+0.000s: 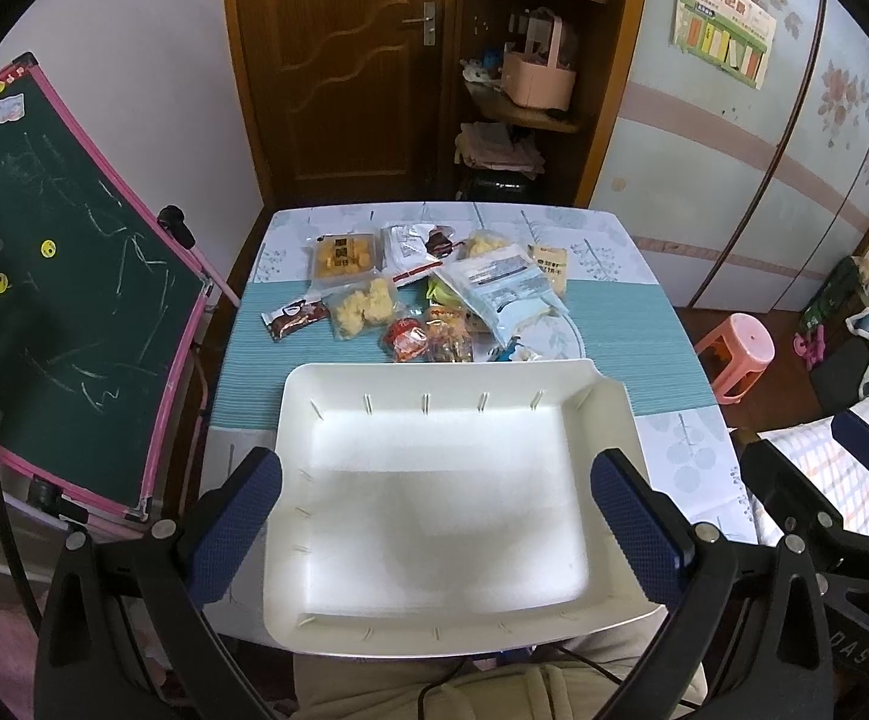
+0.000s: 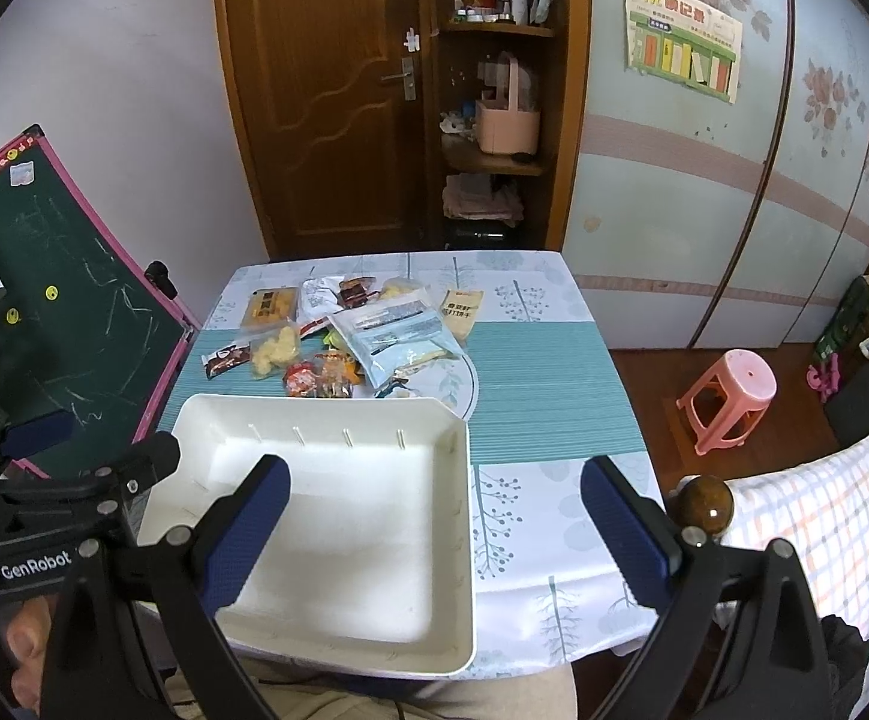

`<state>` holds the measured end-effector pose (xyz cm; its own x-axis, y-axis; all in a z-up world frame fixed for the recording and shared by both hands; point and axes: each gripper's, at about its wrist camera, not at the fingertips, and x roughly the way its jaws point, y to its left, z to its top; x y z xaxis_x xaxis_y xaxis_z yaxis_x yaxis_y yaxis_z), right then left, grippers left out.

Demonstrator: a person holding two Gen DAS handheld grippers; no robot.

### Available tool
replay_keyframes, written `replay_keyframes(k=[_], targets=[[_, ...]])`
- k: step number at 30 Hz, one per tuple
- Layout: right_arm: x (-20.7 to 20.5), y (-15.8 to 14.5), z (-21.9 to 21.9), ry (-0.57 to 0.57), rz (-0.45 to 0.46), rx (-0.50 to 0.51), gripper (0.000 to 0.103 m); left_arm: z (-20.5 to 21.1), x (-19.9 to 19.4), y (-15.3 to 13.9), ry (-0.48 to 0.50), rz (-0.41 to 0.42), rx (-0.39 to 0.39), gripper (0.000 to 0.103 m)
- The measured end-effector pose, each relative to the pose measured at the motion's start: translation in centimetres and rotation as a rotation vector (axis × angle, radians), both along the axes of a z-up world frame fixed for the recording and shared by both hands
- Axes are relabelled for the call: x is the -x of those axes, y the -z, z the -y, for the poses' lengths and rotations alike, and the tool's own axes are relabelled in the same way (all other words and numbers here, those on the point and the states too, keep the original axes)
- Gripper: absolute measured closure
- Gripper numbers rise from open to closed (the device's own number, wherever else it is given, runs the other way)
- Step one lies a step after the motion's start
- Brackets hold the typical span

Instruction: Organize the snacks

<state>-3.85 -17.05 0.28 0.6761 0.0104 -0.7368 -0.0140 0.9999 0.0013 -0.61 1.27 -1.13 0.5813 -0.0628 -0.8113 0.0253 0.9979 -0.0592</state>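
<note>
Nothing has been sorted yet: the white tray [image 1: 434, 510] at the bottom of the frame is seen bare, and the snack packets [image 1: 428, 294] are piled on the desk [image 1: 632, 324] above it. The left hand-held gripper [image 1: 437, 534] and right hand-held gripper [image 2: 434, 534] are spread wide, with nothing held

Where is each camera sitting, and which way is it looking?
Left wrist: on the left gripper, above the white tray, facing the snacks and the door; its open fingers, the right gripper at the right edge and the person's lap show.
Right wrist: on the right gripper, further right over the table, facing the same way; its open fingers, the left gripper and a thumb show.
Both see the tray, snacks, chalkboard and pink stool.
</note>
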Motion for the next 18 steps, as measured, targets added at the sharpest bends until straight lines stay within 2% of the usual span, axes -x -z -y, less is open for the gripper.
replay_keyframes(k=[8, 14, 18], targets=[[0.2, -0.4, 0.1, -0.010, 0.011, 0.004, 0.005, -0.1, 0.1, -0.6, -0.003, 0.028, -0.013, 0.000], [-1.1, -1.0, 0.4, -0.002, 0.042, 0.035, 0.005, -0.2, -0.9, -1.2, -0.015, 0.058, -0.053, 0.000], [-2.2, -1.7, 0.0, -0.015, 0.070, 0.063, 0.005, -0.8, -2.0, -1.6, -0.005, 0.070, -0.026, 0.000]])
